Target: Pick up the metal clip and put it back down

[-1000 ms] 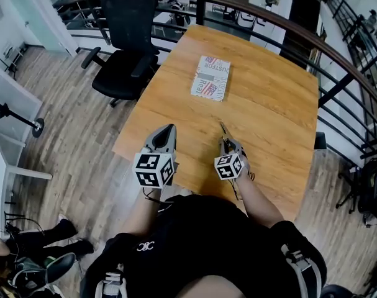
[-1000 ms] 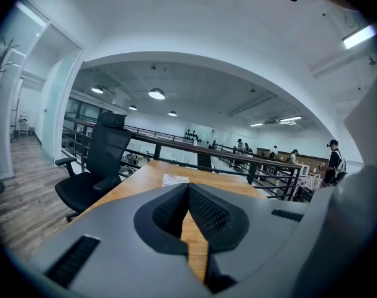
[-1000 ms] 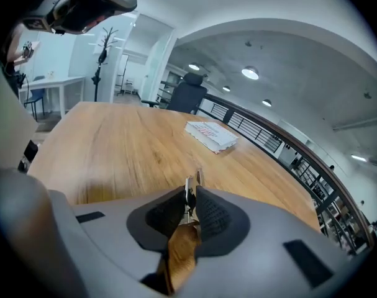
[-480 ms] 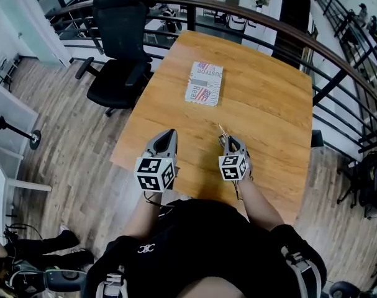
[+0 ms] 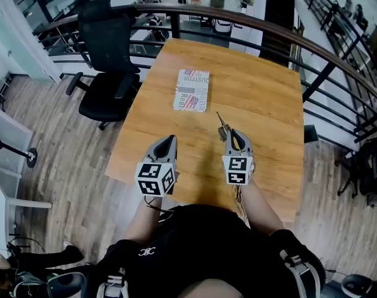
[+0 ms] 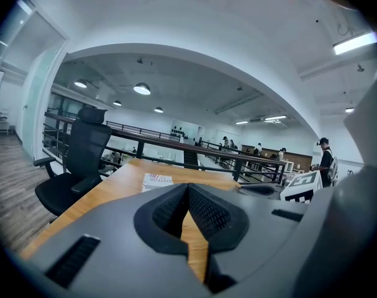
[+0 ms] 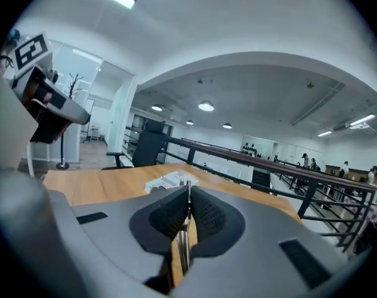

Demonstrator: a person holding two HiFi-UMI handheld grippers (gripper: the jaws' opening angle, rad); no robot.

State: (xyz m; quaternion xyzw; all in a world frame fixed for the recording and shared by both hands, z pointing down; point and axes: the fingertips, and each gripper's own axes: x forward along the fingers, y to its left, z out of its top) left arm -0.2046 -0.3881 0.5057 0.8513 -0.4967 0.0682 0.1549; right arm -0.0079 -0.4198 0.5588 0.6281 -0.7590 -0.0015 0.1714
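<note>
The thin metal clip sticks out past the tips of my right gripper, which is shut on it and holds it above the wooden table. In the right gripper view the clip shows as a bright strip pinched between the black ribbed pads. My left gripper hovers to its left over the table's near edge. Its pads meet at the tips with nothing between them, so the left gripper is shut.
A white printed booklet lies on the table beyond both grippers. A black office chair stands left of the table. A dark curved railing runs round the table's far and right sides. The person's arms reach in from below.
My right gripper has risen off the table with the clip pinched in it, and its wrist has rolled. The left gripper has drifted slightly sideways.
</note>
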